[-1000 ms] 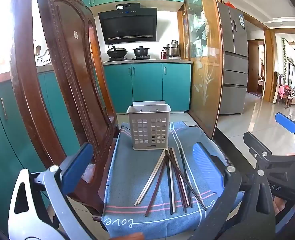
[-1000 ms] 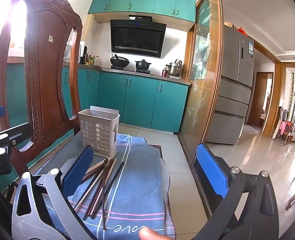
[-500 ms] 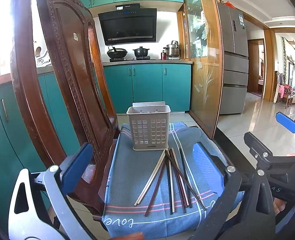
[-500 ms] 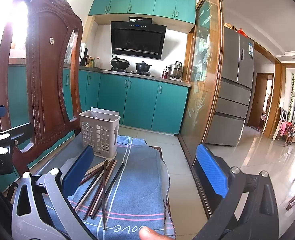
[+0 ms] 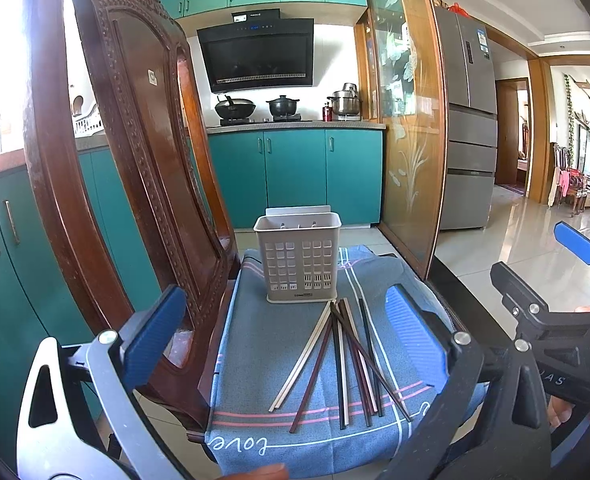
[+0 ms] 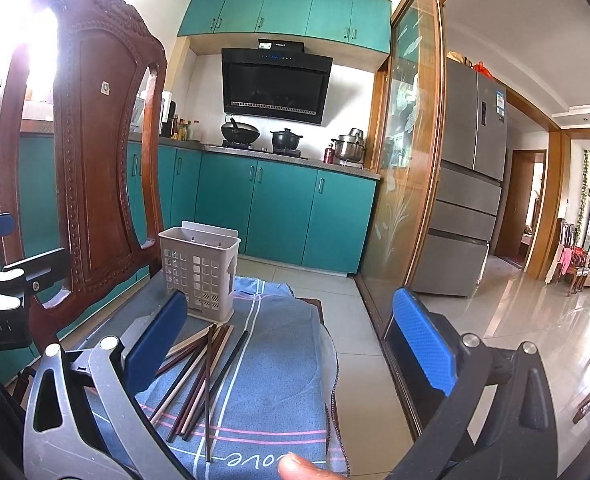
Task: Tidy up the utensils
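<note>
- Left gripper [image 5: 283, 332]: jaws wide, holding nothing.
- Right gripper [image 6: 291, 340]: jaws wide, holding nothing.
- Chopsticks [image 5: 343, 356]: fanned on blue cloth [image 5: 255, 332], frame centre, just below basket [image 5: 298, 258].

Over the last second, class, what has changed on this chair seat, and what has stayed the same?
Almost nothing changed. Both views shifted only slightly. The left hand-held gripper and right hand-held gripper remain open and empty. The chopsticks still lie fanned on the blue cloth before the basket.

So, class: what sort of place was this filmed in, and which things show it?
Most likely a home kitchen: a range hood above pots on a stove, teal cabinets, and a fridge beside them.
</note>
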`<action>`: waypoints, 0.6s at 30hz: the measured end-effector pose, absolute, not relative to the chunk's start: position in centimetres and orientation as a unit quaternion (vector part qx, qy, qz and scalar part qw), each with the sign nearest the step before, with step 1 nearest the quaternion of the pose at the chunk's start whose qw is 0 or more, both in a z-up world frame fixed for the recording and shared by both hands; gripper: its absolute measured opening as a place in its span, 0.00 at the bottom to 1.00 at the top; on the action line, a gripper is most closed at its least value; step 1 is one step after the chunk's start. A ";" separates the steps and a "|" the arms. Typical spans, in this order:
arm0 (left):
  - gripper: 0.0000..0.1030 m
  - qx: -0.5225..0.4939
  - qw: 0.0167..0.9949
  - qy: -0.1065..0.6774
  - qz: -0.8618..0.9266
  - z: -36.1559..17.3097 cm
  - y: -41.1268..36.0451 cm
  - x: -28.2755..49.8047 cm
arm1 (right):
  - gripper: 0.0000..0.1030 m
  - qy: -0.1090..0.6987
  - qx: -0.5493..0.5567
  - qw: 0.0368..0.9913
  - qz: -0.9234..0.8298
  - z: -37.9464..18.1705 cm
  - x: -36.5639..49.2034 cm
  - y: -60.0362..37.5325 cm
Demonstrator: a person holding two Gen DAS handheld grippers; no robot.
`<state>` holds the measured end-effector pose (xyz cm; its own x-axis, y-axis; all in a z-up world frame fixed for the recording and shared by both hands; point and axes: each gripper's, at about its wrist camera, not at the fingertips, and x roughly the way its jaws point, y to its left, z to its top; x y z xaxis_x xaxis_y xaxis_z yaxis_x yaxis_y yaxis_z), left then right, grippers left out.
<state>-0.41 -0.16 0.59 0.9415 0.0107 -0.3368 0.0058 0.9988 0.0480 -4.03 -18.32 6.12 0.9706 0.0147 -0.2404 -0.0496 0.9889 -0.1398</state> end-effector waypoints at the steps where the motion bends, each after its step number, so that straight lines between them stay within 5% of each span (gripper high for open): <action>1: 0.97 0.024 0.985 0.171 0.001 0.7 -0.2 -0.4 | 0.98 0.120 -0.072 0.990 0.016 6.1 -4.0 -18.3; 18: 0.97 0.021 0.986 0.167 0.002 1.1 0.1 -0.7 | 0.98 0.113 -0.071 0.991 0.018 6.4 -4.3 -18.4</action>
<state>-0.68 0.13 1.12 0.9442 0.0116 -0.3290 0.0023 0.9991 0.0417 -4.32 -18.40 6.39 0.9736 0.0190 -0.2273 -0.0513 0.9892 -0.1371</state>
